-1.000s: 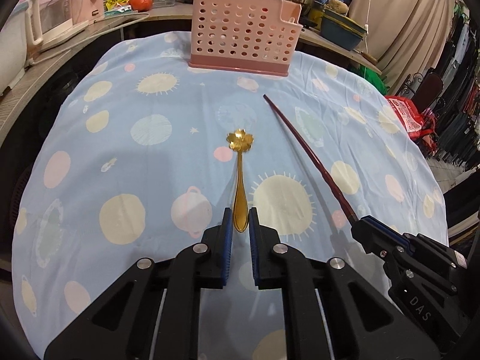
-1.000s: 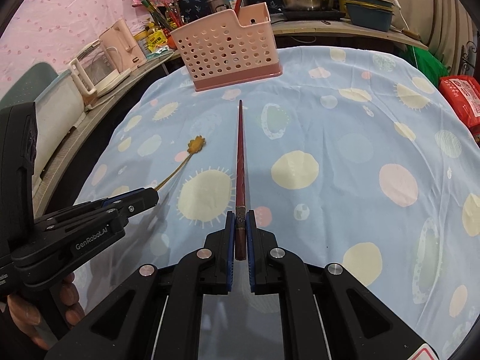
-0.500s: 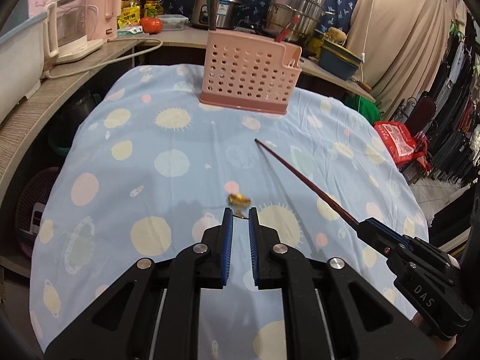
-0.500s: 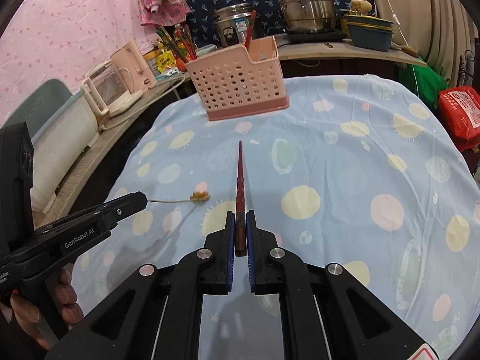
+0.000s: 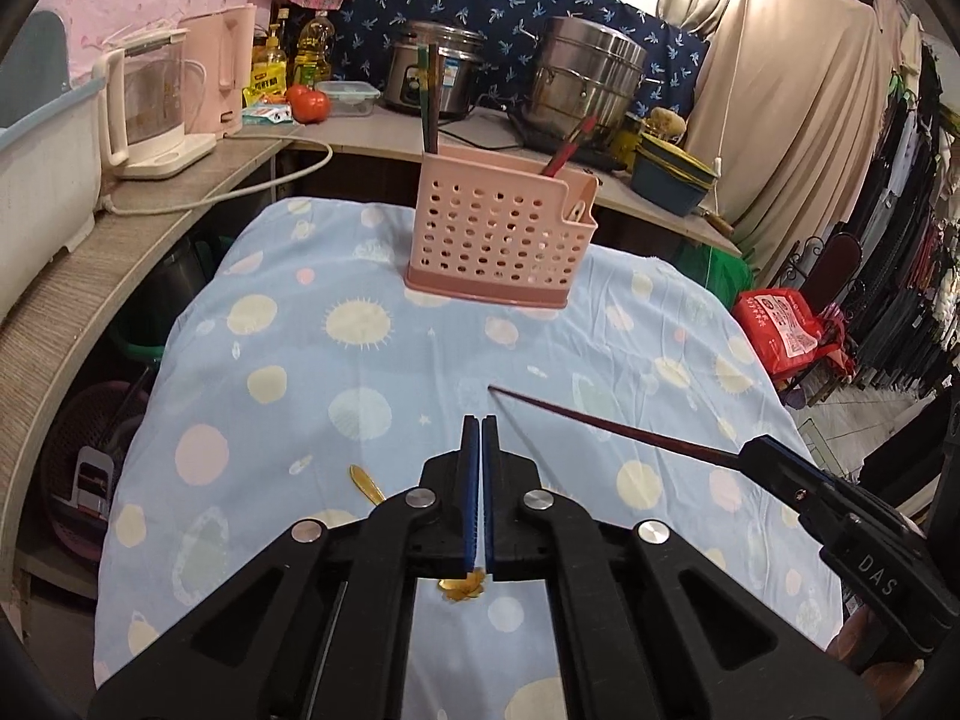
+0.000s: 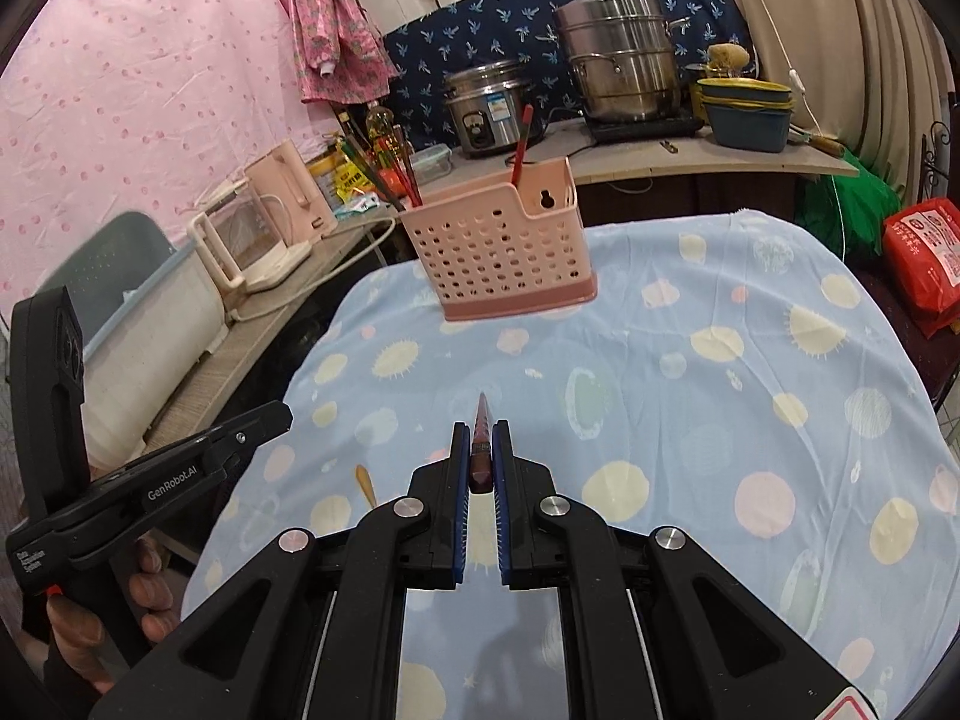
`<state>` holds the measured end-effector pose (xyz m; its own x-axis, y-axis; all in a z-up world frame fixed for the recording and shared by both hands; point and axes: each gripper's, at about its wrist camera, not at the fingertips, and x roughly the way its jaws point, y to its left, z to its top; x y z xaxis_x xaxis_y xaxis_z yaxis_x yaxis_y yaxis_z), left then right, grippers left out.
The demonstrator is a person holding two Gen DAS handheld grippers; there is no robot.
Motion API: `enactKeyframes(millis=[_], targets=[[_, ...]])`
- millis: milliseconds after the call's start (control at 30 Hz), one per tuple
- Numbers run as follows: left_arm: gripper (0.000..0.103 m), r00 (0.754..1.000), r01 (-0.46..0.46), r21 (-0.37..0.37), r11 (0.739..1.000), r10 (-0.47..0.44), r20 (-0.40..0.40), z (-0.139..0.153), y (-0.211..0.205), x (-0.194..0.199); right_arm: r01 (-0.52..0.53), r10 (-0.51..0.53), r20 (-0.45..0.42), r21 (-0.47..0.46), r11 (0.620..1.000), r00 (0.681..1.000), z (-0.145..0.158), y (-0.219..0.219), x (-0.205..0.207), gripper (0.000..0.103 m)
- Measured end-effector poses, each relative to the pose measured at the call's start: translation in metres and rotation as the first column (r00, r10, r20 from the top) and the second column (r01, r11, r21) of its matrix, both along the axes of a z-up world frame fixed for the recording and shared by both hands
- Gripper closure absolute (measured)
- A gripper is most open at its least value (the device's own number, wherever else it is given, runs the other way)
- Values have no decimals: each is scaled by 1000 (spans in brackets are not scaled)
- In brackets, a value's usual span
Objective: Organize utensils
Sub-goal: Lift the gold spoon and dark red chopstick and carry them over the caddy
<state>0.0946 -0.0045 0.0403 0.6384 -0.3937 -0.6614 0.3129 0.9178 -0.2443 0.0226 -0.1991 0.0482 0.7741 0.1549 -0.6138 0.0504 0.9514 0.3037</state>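
Note:
My left gripper [image 5: 480, 420] is shut with nothing between its pads. The gold flower-handled spoon [image 5: 367, 483] lies on the tablecloth under it, its flower end [image 5: 462, 588] showing below the jaws; its bowl end also shows in the right wrist view [image 6: 365, 483]. My right gripper [image 6: 481, 426] is shut on a dark red chopstick [image 6: 482, 420], held above the table and pointing toward the pink perforated utensil basket [image 6: 501, 252]. The chopstick [image 5: 600, 420] and the basket [image 5: 501, 240] also show in the left wrist view. The basket holds several chopsticks.
The table wears a blue cloth with pastel spots [image 5: 360, 324]. A counter behind holds a kettle [image 5: 156, 114], a rice cooker [image 5: 432, 72], a steel steamer pot [image 5: 588, 84] and stacked bowls [image 5: 672, 174]. A red bag [image 5: 786, 330] sits at the right.
Both grippers rose and tilted up. The spoon slipped out of the left gripper and now lies on the cloth; the right gripper lifted the chopstick off the table.

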Motion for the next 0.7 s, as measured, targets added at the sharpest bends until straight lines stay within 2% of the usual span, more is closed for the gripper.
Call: enactKeyframes(millis=[167,300,400,433,567,700], targets=[[103,1000,-25,-4,1000,25,9,4,9,6,15,-15,28,15,1000,999,12,-7,4,96],[99,995,-77,-1,997,77,-57,-16,24,18,27,-27,7,29,999,1000,3,-12,3,96],[76,985,-121,7,993,121,-126,-41,36,26,23,-22,-21,39,999,1000,-8,-12,3,96],[72,981,-132,11,991,132,-145,-50,39,28,20,-19,-32,40,999,999,-12,-11,2,96],[64,970,-135,36,990,139,-200,-77,39,31,6,-3,-70,44,999,998,-27,-4,3,96],[57,964,-141,64,988,152,-218,-94,34,39,-5,10,-96,48,999,995,-36,0,5,96]])
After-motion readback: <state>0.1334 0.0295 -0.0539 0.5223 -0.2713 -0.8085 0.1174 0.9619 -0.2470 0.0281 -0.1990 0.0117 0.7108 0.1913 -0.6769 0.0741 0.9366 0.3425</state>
